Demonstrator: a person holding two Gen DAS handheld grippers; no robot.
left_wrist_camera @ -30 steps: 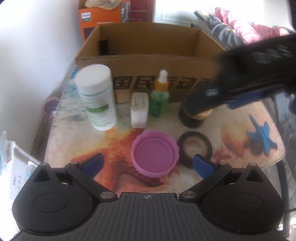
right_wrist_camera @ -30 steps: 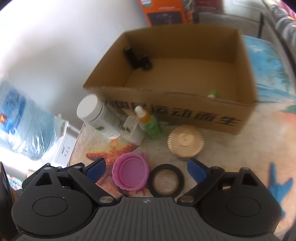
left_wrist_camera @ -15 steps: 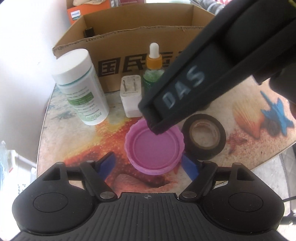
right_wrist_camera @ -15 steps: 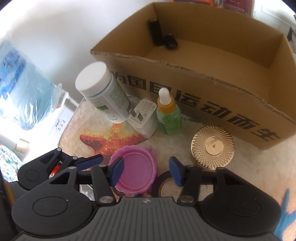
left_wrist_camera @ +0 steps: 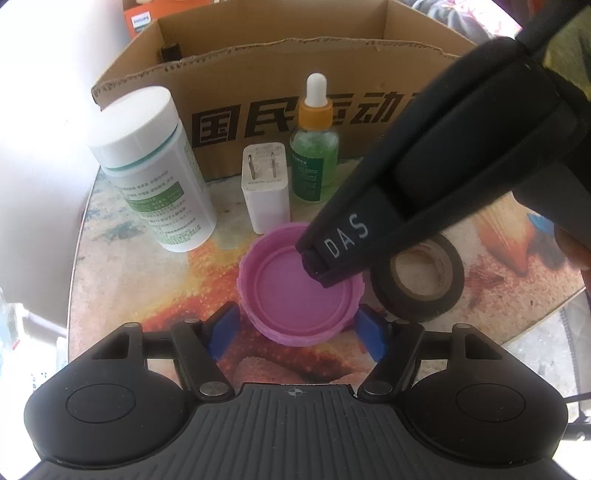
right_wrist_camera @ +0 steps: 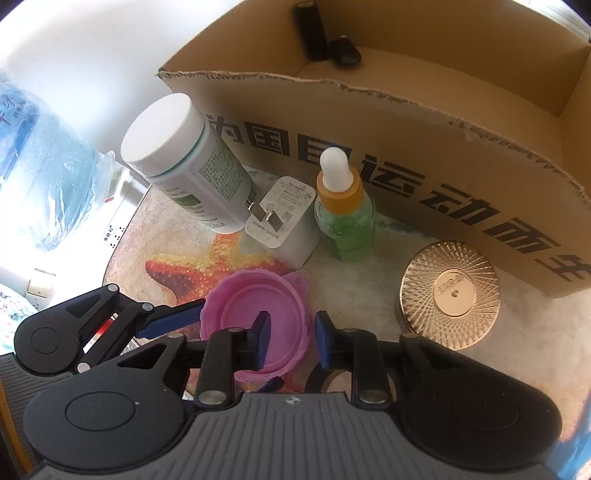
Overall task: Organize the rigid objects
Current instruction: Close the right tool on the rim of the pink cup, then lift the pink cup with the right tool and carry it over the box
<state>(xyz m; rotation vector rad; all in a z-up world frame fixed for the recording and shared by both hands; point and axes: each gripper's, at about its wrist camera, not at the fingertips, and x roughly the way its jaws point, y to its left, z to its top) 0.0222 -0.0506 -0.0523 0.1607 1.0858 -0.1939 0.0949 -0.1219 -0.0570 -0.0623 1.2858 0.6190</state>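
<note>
A pink lid (left_wrist_camera: pixel 295 295) lies open side up on the starfish-print table. My left gripper (left_wrist_camera: pixel 296 334) straddles it, and its blue pads (left_wrist_camera: pixel 221 330) touch the lid's left and right sides while the jaws are closing. My right gripper (right_wrist_camera: pixel 291 343) comes down over the same lid (right_wrist_camera: pixel 240 306). One of its pads is inside the lid, the other outside, with the right rim in the gap. Those jaws are closing too, and a gap still shows at the rim. In the left wrist view the right gripper's black body (left_wrist_camera: pixel 424 177) covers the lid's far right part.
A black tape roll (left_wrist_camera: pixel 421 280) lies just right of the lid. Behind stand a white bottle (left_wrist_camera: pixel 155 173), a white charger (left_wrist_camera: pixel 264 188), a green dropper bottle (left_wrist_camera: pixel 314 155) and a gold-topped jar (right_wrist_camera: pixel 450 291). An open cardboard box (left_wrist_camera: pixel 258 81) holds black items (right_wrist_camera: pixel 314 29). The table edge is at left.
Both grippers sank toward the pink lid and narrowed their jaws. The right gripper swung left from above the tape roll onto the lid's rim, crossing the left wrist view.
</note>
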